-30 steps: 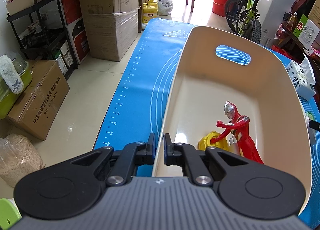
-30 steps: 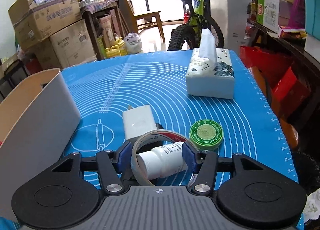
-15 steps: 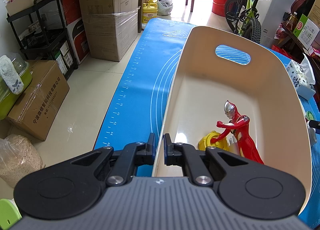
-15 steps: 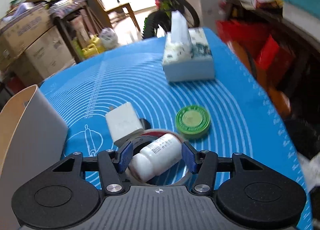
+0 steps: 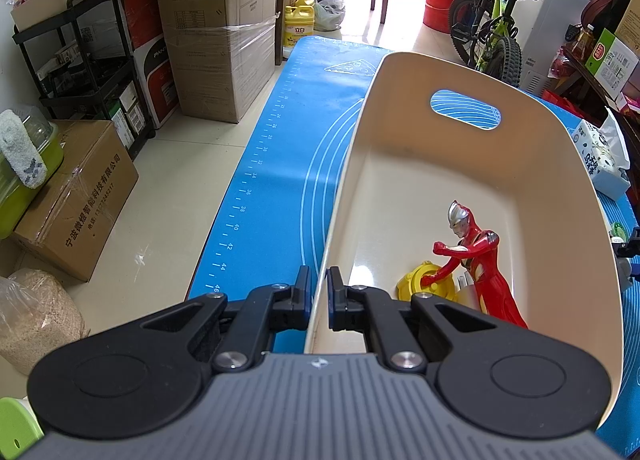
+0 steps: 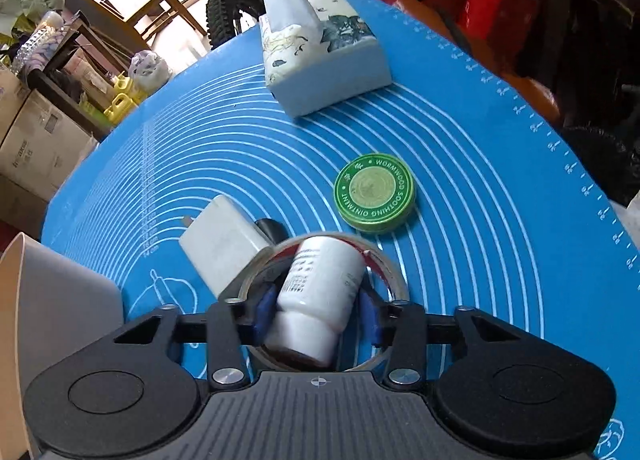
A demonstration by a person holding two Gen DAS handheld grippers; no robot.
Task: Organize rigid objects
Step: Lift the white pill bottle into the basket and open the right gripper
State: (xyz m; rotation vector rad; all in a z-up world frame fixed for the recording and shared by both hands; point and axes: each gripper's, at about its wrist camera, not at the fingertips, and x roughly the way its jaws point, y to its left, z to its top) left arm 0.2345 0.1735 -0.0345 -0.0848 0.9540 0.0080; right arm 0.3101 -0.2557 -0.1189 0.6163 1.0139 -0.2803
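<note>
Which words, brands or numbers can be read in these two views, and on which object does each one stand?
"WORMWOOD SOOTHING OINTMENT": lid of the green tin.
"14 cm": ruler marks on the blue mat.
"36", "38", "40", "42", "44", "46": the mat's edge scale, left wrist view.
"PANT...", cut off: red and black box.
Too small or blurred: label of the white bottle in the right gripper, tissue pack, brand line on the tall carton.

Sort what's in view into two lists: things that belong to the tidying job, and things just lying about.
Part of the job:
- white bottle, gripped by the right gripper
- tape roll around it
- white charger
- green ointment tin
- beige bin, rim held by the left gripper
- red figure and yellow toy inside

Lying about:
- tissue pack
- bicycle
- cardboard boxes
</note>
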